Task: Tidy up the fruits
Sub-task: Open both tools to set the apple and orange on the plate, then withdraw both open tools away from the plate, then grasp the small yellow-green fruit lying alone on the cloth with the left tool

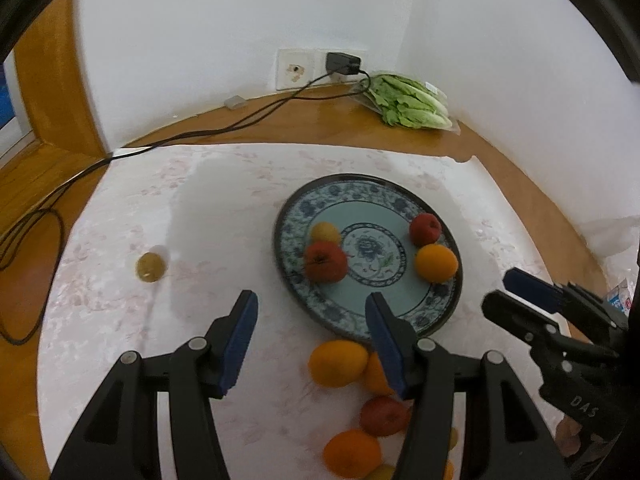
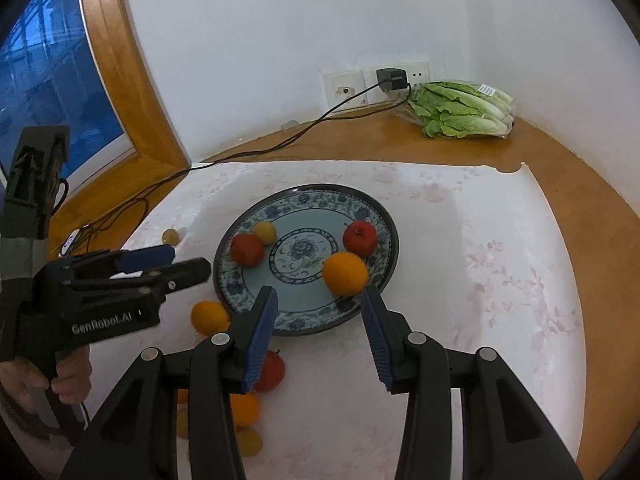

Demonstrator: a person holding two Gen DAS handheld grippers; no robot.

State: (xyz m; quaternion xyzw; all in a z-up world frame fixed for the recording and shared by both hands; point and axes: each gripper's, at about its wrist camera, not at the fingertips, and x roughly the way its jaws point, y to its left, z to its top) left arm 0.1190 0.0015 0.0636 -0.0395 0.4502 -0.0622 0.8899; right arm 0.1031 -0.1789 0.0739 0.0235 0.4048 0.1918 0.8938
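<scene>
A blue patterned plate (image 1: pixel 348 312) (image 2: pixel 296 316) holds two red apples (image 1: pixel 325 262) (image 1: pixel 425 229), an orange (image 1: pixel 436 263) (image 2: pixel 345 273) and a small yellow fruit (image 1: pixel 325 232) (image 2: pixel 264 232). Several oranges (image 1: pixel 338 362) (image 2: pixel 209 316) and a red apple (image 1: pixel 383 415) (image 2: pixel 272 370) lie on the cloth in front of the plate. A small yellow-green fruit (image 1: pixel 151 267) (image 2: pixel 170 236) lies alone at the left. My left gripper (image 1: pixel 312 320) is open and empty above the cloth, left of the plate's near rim. My right gripper (image 2: pixel 318 312) is open and empty over the plate's near rim, just in front of the orange.
A white floral cloth (image 1: pixel 160 208) covers the round wooden table (image 1: pixel 320 120). A bagged lettuce (image 1: pixel 408 102) (image 2: pixel 464 110) lies in the back corner by the wall. A black charger (image 1: pixel 342 63) sits in the wall socket, its cable (image 1: pixel 200 132) trailing left across the table.
</scene>
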